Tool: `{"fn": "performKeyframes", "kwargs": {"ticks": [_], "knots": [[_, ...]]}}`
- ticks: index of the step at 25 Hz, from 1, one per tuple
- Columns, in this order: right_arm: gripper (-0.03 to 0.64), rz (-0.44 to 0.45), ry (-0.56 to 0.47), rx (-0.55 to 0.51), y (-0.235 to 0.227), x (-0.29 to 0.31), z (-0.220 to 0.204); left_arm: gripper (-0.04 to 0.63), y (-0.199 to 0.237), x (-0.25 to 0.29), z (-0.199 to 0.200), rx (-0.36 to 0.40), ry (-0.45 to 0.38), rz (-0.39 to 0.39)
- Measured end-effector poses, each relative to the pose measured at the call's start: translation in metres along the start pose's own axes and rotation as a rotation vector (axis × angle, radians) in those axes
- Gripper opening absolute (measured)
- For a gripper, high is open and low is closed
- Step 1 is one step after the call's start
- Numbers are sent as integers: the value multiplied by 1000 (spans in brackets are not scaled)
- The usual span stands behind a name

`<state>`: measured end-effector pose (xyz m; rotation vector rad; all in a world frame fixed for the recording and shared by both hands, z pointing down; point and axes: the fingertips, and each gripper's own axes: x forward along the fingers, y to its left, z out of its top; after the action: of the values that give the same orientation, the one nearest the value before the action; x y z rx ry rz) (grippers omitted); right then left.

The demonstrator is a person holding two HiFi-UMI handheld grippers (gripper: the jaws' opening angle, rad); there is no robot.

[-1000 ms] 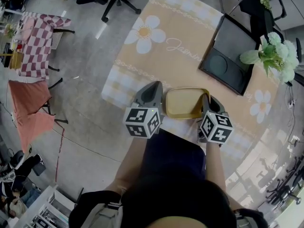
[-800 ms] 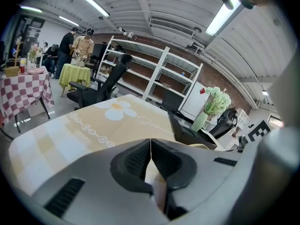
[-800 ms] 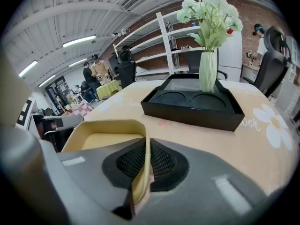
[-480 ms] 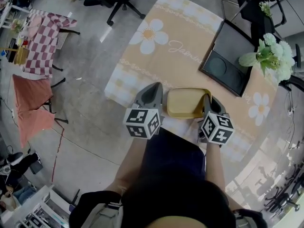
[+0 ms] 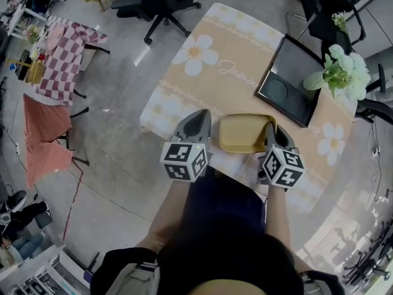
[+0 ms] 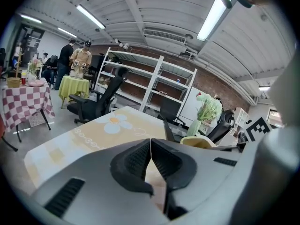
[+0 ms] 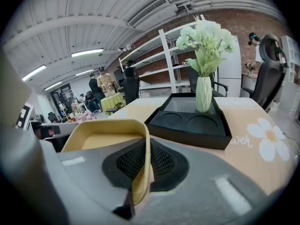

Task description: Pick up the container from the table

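In the head view, a checked table (image 5: 61, 48) and an office chair (image 5: 159, 2) are seen on the floor at the far left.

The left gripper (image 5: 198, 117) is held just beside the left wall of the container (image 5: 245, 134). In the left gripper view, the jaws of the left gripper (image 6: 150, 158) are seen pressed together, with nothing between them.

The container is a shallow yellow tray located over the near edge of the table (image 5: 202, 85). No contents are visible in it. Whether it rests on the flower-print cloth or is raised cannot be determined.

The right gripper (image 5: 270, 126) is clamped on the right wall of the container. In the right gripper view, one jaw of the right gripper (image 7: 147, 161) is placed inside the wall of the container (image 7: 105, 139) and the other outside.

Further right, a black tray (image 5: 288, 91) is laid on the table; two round recesses in the black tray (image 7: 192, 121) are seen empty. A vase of flowers (image 7: 204, 93) is placed at its far end.

Compared with one second ago, the grippers and container are found in nearly the same place in the head view and the grip is unchanged, while the flower print and the black tray appear slightly nearer to them.
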<state>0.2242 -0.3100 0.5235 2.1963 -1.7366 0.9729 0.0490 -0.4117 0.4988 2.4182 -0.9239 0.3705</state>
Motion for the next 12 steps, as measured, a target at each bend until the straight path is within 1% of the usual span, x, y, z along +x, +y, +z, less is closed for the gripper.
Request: {"fn": "performKeyframes", "kwargs": {"ticks": [12], "knots": [[12, -8, -144, -14, -1, -28, 42, 12, -30, -11, 30, 54, -80, -49]]}}
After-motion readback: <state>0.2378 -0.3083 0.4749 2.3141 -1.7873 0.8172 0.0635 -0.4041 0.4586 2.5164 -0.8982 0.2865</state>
